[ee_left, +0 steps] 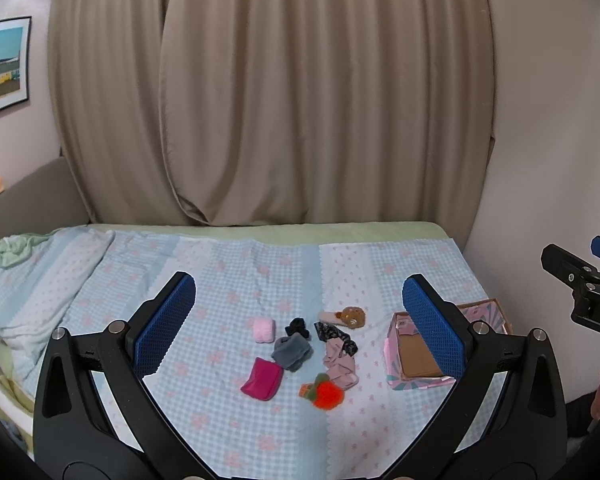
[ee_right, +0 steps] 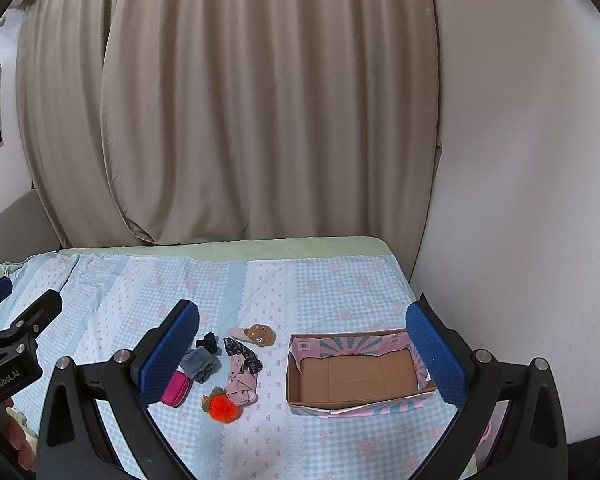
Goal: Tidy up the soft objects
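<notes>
Left claw (ee_left: 299, 322): jaws wide apart, holding nothing, raised above the bed (ee_left: 228, 280).
Right claw (ee_right: 302, 344): jaws wide apart, likewise holding nothing, raised over the same bed.

Soft items, clustered mid-bed on the blue checked cover, left of the box:
- pink fluffy roll (ee_left: 264, 330), far left of the cluster
- black scrunchie (ee_left: 298, 327)
- grey fuzzy piece (ee_left: 293, 353), touching the scrunchie
- magenta pouch (ee_left: 262, 378), nearest the left claw
- orange pompom with green bit (ee_left: 323, 393)
- pale pink cloth (ee_left: 341, 362) under a dark patterned scrunchie (ee_left: 334, 334)
- brown bear clip (ee_left: 345, 317), farthest back

Cardboard box (ee_right: 356, 374): open, bare inside, pink-and-teal printed walls, right of the cluster, apart from it.

Surroundings: beige curtain (ee_left: 268, 92) behind the bed; framed picture (ee_left: 2, 64) on the left wall; rumpled bedding (ee_left: 16, 276) at the left. Nothing lies between claws and items.
</notes>
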`<act>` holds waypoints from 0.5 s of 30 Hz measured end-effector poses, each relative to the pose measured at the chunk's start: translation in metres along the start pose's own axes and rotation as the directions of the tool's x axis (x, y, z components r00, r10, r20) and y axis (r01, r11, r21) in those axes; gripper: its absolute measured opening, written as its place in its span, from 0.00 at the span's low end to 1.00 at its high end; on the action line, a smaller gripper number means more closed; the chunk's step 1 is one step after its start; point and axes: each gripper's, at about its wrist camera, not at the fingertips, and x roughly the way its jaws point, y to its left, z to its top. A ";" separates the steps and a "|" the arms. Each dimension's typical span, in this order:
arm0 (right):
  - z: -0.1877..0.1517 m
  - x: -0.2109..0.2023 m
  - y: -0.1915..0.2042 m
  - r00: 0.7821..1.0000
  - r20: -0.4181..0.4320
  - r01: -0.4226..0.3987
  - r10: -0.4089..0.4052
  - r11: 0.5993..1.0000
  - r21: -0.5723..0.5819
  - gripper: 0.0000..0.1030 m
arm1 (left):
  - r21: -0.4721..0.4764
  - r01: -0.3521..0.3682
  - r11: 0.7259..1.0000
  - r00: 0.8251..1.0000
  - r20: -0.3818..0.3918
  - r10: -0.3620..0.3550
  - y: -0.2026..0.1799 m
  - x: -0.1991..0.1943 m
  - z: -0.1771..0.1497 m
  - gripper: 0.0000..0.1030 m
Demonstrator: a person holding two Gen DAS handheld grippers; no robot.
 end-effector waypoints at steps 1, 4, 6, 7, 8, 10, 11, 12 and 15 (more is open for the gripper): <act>0.000 0.000 0.000 1.000 0.001 -0.001 0.001 1.000 0.000 1.00 | 0.000 0.000 1.000 1.000 -0.001 0.000 0.000 0.000 -0.001 1.00; 0.000 0.000 0.001 1.000 0.001 0.001 -0.001 1.000 0.002 1.00 | -0.002 0.002 1.000 1.000 -0.001 -0.002 0.000 0.001 0.000 0.99; -0.001 0.000 0.000 1.000 0.002 0.002 -0.002 1.000 0.001 1.00 | -0.003 0.003 1.000 1.000 -0.003 -0.003 0.000 0.000 -0.001 1.00; -0.001 0.001 0.000 1.000 0.000 0.004 -0.004 1.000 0.001 1.00 | -0.003 0.003 1.000 1.000 -0.002 -0.003 0.000 0.000 -0.001 1.00; -0.001 0.000 0.001 1.000 -0.001 0.005 -0.005 1.000 0.001 1.00 | -0.002 0.003 1.000 1.000 -0.003 -0.003 0.000 0.000 -0.002 1.00; -0.001 0.000 0.002 1.000 -0.002 0.004 -0.004 1.000 0.003 1.00 | -0.002 0.002 1.000 1.000 -0.002 -0.002 0.000 0.000 -0.001 1.00; -0.001 0.000 0.002 1.000 -0.003 0.003 -0.003 1.000 0.003 1.00 | -0.002 0.003 1.000 1.000 -0.003 -0.003 0.000 0.000 -0.001 1.00; -0.002 0.000 0.002 1.000 -0.005 0.002 -0.002 1.000 0.005 1.00 | -0.002 0.004 1.000 1.000 -0.003 -0.004 0.001 0.000 -0.001 1.00; -0.002 0.000 0.002 1.000 -0.010 0.003 -0.003 1.000 0.007 1.00 | -0.003 0.003 1.000 1.000 -0.005 -0.003 0.000 0.001 -0.001 1.00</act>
